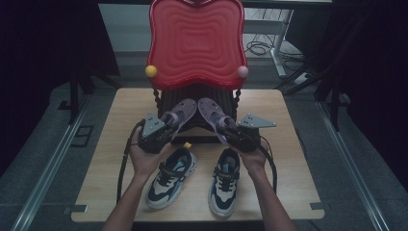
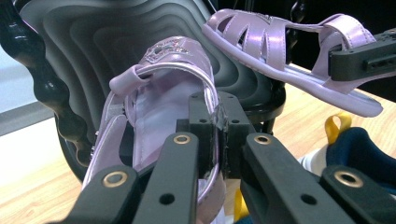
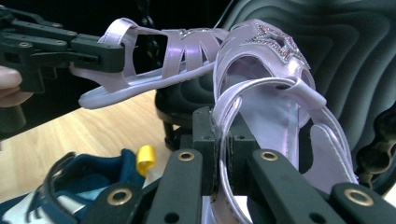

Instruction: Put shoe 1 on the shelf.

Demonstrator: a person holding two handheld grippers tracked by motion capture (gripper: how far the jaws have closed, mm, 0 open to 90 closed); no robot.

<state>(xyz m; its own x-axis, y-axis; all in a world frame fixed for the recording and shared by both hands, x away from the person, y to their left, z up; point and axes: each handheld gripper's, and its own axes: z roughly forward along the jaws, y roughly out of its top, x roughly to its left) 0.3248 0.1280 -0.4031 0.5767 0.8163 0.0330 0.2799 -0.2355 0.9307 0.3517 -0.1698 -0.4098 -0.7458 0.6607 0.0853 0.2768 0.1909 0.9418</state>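
Two lilac strap sandals are held up above the table, toes toward the dark lower seat of the red chair (image 1: 196, 41). My left gripper (image 1: 161, 126) is shut on the heel edge of the left sandal (image 1: 180, 111); its black jaws (image 2: 215, 126) pinch the sandal's side rim (image 2: 163, 88). My right gripper (image 1: 230, 132) is shut on the right sandal (image 1: 210, 109), jaws clamped on its heel strap (image 3: 261, 98). Each gripper view also shows the other sandal (image 2: 280, 42) (image 3: 154, 51) held by the other gripper.
A pair of navy, white and beige sneakers (image 1: 171, 175) (image 1: 225, 180) lies on the wooden table (image 1: 288, 159) near the front edge, below the grippers. The chair's dark ribbed seat (image 2: 112, 42) stands close ahead. Dark floor surrounds the table.
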